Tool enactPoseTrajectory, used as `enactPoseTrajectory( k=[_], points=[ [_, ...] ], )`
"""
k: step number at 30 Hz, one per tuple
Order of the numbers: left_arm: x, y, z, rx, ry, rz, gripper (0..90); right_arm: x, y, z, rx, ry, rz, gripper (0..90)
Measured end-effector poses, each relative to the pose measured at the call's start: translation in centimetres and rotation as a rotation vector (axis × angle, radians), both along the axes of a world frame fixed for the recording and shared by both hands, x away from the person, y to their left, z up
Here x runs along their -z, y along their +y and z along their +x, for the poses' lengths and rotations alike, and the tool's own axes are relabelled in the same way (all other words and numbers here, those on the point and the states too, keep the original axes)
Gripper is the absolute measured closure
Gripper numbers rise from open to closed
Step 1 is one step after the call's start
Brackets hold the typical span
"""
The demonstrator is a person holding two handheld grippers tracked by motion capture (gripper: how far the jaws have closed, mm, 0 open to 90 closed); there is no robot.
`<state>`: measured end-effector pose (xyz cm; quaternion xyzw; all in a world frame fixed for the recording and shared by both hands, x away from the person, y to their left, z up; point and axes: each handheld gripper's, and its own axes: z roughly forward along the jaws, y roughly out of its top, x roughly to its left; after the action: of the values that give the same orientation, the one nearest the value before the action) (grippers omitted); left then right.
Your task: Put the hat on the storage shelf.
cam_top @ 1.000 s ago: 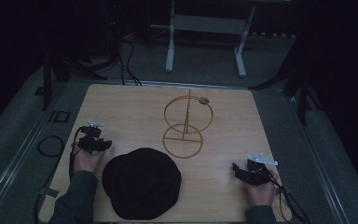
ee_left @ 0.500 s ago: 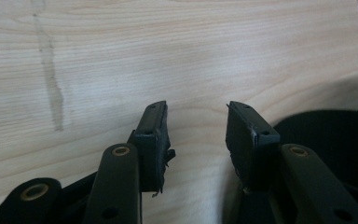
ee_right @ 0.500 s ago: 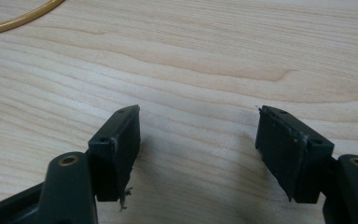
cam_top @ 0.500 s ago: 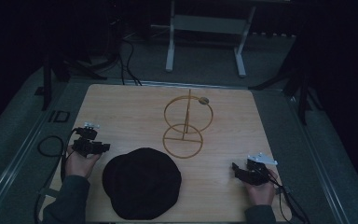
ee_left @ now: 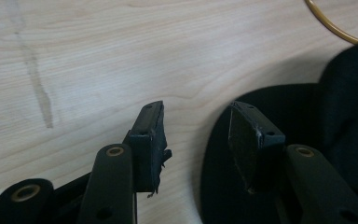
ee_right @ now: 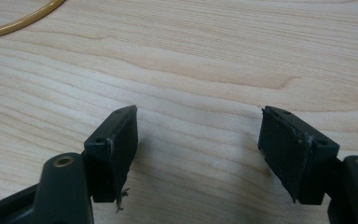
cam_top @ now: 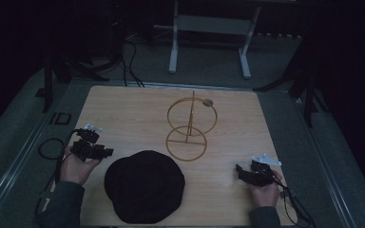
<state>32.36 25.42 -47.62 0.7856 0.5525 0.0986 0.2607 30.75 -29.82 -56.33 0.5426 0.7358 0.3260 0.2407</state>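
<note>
On the counter (cam_top: 123, 109), a brass wire stand (cam_top: 190, 126) stands beyond the flat black hat (cam_top: 145, 186); left gripper (cam_top: 105, 153) jaws, just opening, and right gripper (cam_top: 240, 170) jaws hold nothing

On the table (cam_top: 123, 109) the hat (cam_top: 145, 186) lies at the near edge, left of the middle. Just behind it, toward the far side and slightly right, stands the wire stand (cam_top: 190, 126), its base ring near the hat's far rim but apart from it, its upright ring behind the base. The left gripper (cam_top: 91, 147) is just left of the hat, near the table's left edge; in the left gripper view one of its fingers (ee_left: 254, 142) is over the hat's rim. The right gripper (cam_top: 248, 172) is well right of the hat, at the near right, over bare table. Beyond the far edge a frame (cam_top: 209, 38) stands on the floor
</note>
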Motion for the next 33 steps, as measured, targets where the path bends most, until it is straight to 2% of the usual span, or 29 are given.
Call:
enactPoseTrajectory(
  k=[5, 10, 13, 21, 33],
  points=[
    [-0.4, -0.3, -0.6, 0.033, 0.001, -0.034, 55.5, 0.0, 0.0, 0.0, 0.0, 0.0, 0.0, 28.4],
    [-1.0, -0.6, -1.2, 0.05, 0.013, -0.046, 57.3, 0.0, 0.0, 0.0, 0.001, 0.001, 0.001, 28.4],
    [-1.3, -0.8, -1.4, 0.064, 0.014, -0.043, 56.9, 0.0, 0.0, 0.0, 0.0, 0.001, 0.001, 28.4],
    [-1.5, -1.4, -1.6, 0.1, 0.063, -0.05, 58.1, 0.0, 0.0, 0.0, -0.001, 0.001, 0.001, 28.3],
    [-2.7, -2.4, -2.1, 0.147, 0.06, -0.051, 56.1, 0.0, 0.0, 0.0, -0.002, 0.001, 0.001, 28.3]
  ],
)
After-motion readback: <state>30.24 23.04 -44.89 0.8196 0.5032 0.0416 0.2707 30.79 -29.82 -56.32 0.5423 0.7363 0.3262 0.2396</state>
